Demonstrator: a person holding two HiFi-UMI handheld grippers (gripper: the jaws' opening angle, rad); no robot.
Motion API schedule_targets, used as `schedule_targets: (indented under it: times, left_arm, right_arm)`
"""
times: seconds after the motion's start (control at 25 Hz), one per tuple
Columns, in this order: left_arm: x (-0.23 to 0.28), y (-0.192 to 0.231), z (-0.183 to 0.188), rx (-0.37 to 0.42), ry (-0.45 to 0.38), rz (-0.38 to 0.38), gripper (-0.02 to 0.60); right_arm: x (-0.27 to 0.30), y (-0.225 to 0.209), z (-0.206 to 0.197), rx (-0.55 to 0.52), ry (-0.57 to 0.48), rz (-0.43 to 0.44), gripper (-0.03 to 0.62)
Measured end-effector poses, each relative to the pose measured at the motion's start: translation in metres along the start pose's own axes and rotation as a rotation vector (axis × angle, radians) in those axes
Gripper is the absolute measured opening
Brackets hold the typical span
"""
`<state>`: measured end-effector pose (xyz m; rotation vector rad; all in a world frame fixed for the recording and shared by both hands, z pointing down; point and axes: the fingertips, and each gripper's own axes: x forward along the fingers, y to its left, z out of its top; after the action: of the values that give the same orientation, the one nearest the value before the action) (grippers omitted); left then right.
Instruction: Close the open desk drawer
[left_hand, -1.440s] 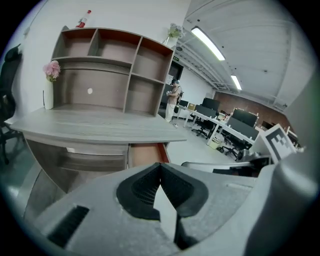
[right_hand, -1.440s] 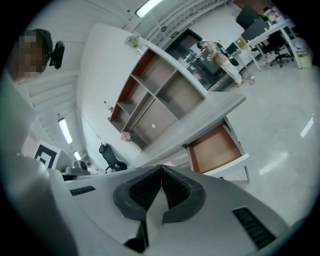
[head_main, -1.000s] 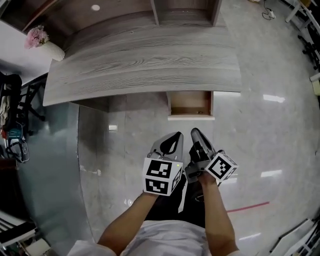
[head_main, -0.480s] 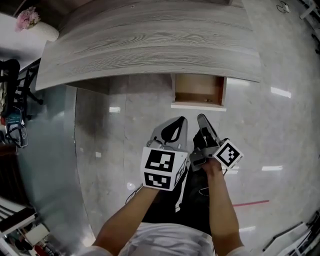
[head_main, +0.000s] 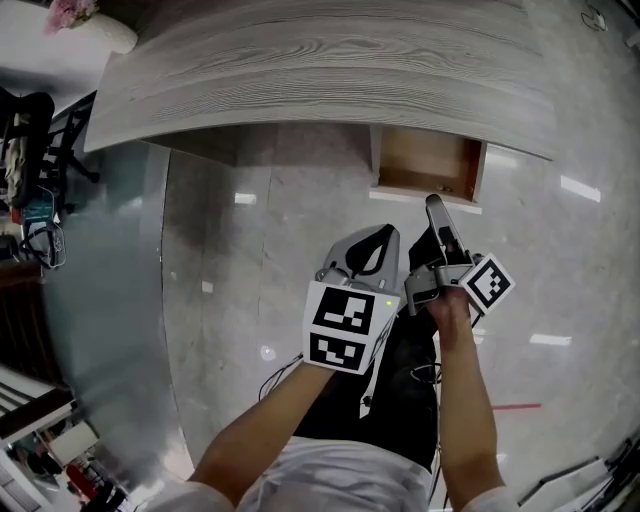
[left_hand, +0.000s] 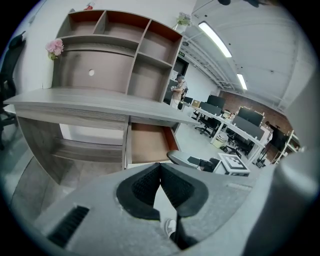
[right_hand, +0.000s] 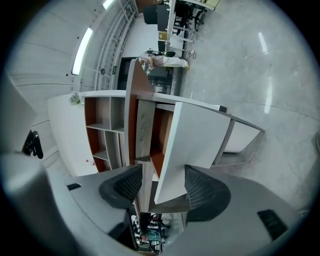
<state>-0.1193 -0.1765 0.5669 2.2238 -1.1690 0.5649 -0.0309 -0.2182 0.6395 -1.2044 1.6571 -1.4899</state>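
Observation:
The open drawer (head_main: 425, 162) sticks out from under the grey wood desk (head_main: 320, 70), brown inside, with a white front (head_main: 425, 197). My right gripper (head_main: 435, 206) is rolled on its side, its tip close to that front. Its jaws are opening. In the right gripper view the drawer front (right_hand: 187, 140) shows in the gap of the right gripper (right_hand: 162, 172), and the pads do not touch it. My left gripper (head_main: 383, 236) hangs beside it to the left, shut and empty. In the left gripper view the left gripper (left_hand: 160, 167) has its pads together, with the drawer (left_hand: 147, 145) ahead.
A shelf unit (left_hand: 110, 50) stands on the desk, with a pink flower vase (head_main: 85, 25) at its left end. A black chair (head_main: 20, 150) is at the far left. Office desks and chairs (left_hand: 235, 130) and a standing person (left_hand: 177, 90) are further off. The floor is glossy tile.
Both grippers have moved forward toward the drawer. The right gripper has rolled onto its side and its tip has come up to the drawer front. The left gripper stays shut.

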Motion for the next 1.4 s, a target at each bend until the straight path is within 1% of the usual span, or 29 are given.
schedule_targets:
  times: [0.16,0.28,0.4,0.48,0.72,0.92,1.16,1.28,1.4]
  left_arm:
    - [-0.003,0.006,0.001,-0.003,-0.005,0.009,0.003]
    - [-0.005,0.004,-0.001,-0.002,0.001,0.010,0.004]
    - [-0.006,0.003,-0.001,-0.006,0.001,0.010,0.003]
    - [-0.005,0.004,0.000,-0.005,0.001,0.010,0.004]
    - [0.000,0.004,0.003,-0.003,0.002,0.002,0.003]
    - [0.006,0.000,0.010,0.002,-0.002,-0.011,0.004]
    - [0.013,-0.002,0.018,0.001,-0.003,-0.021,0.003]
    - [0.015,-0.001,0.019,0.002,0.000,-0.022,0.003]
    - [0.019,0.001,0.022,0.002,-0.001,-0.020,0.004]
  right_arm:
    - [0.007,-0.002,-0.006,0.021,0.010,0.008,0.225]
    - [0.007,-0.006,-0.006,0.050,0.004,-0.014,0.227]
    - [0.007,-0.010,-0.005,0.034,0.000,-0.047,0.225]
    - [0.005,-0.013,-0.006,0.040,-0.003,-0.059,0.182]
    - [0.007,0.004,-0.003,0.023,-0.006,-0.031,0.170]
    - [0.007,0.010,-0.001,0.027,-0.011,-0.049,0.170]
    - [0.013,0.023,0.003,0.027,-0.022,-0.027,0.170]
    - [0.020,0.029,0.010,0.025,-0.038,-0.003,0.170]
    - [0.032,0.031,0.021,0.007,-0.038,0.002,0.167]
